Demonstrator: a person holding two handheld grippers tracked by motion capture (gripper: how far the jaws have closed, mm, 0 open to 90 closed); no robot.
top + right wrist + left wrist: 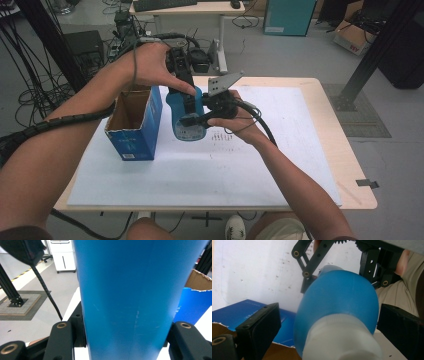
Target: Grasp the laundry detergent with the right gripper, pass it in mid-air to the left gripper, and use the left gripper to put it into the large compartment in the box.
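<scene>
While the blue bottle hangs above the white surface, just right of the open blue box, the right gripper has its jaws clenched on the bottle's body from the right. Above it, the left gripper straddles the white cap, jaws released, standing apart on either side.
</scene>
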